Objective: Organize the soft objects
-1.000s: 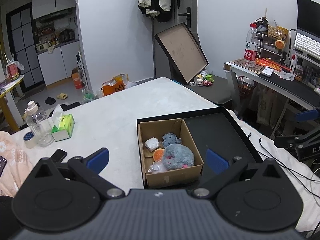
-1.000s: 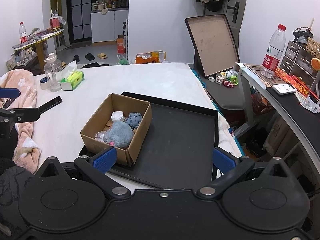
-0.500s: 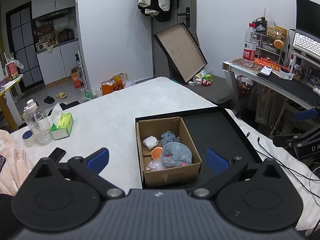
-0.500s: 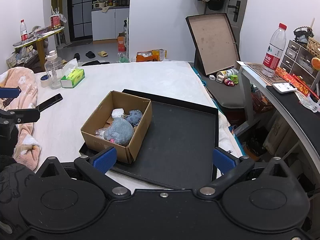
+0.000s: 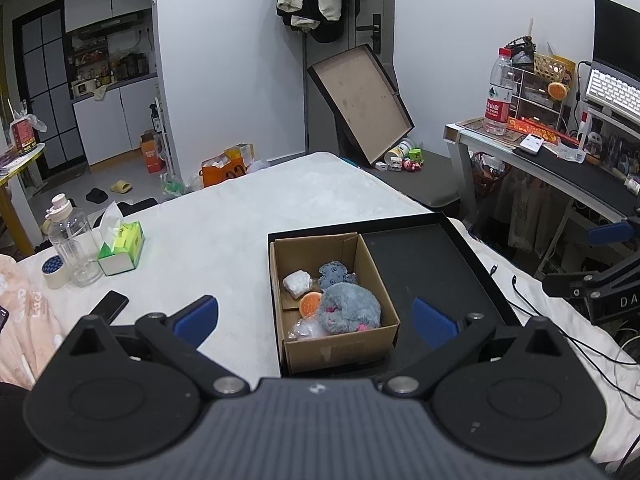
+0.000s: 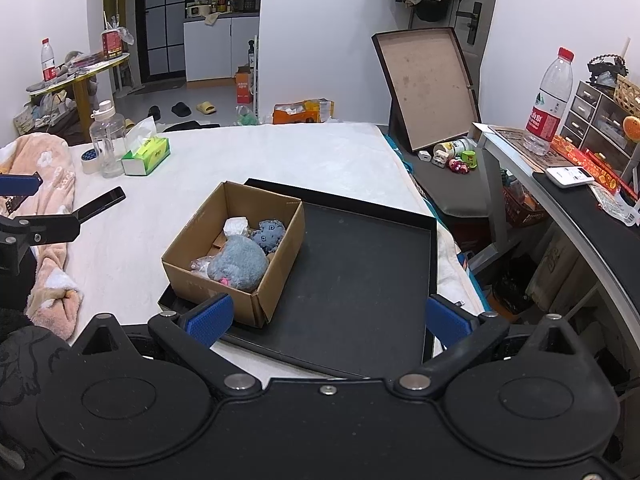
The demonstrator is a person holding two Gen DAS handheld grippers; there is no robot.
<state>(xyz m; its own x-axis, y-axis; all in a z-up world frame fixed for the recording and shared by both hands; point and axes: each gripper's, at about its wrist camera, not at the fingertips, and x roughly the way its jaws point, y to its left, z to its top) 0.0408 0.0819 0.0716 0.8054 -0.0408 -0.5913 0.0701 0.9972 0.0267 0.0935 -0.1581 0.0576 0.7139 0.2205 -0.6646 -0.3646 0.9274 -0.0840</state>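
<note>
A brown cardboard box (image 5: pixel 344 350) (image 6: pixel 208 278) stands in the left part of a black tray (image 5: pixel 432 264) (image 6: pixel 360 280) on the white bed. Inside lie a grey plush toy (image 5: pixel 350 308) (image 6: pixel 240 262), a small blue-grey plush (image 5: pixel 334 274) (image 6: pixel 269 234), a white soft lump (image 5: pixel 297 282) (image 6: pixel 236 225), an orange round piece (image 5: pixel 310 304) and a clear bag (image 5: pixel 306 328). My left gripper (image 5: pixel 316 318) is open, held back above the box's near side. My right gripper (image 6: pixel 326 318) is open too, over the tray's near edge, with nothing between its fingers.
A tissue box (image 5: pixel 122 248) (image 6: pixel 146 156), a clear bottle (image 5: pixel 74 250) (image 6: pixel 106 140), a tape roll (image 5: pixel 52 272) and a phone (image 5: pixel 110 304) (image 6: pixel 102 202) lie on the bed's left. A pink blanket (image 6: pixel 52 200) is at the left edge. A desk (image 5: pixel 560 160) stands right.
Both grippers have drawn back and up a little from the box, so it looks smaller and farther. The toys in the box have not moved.
</note>
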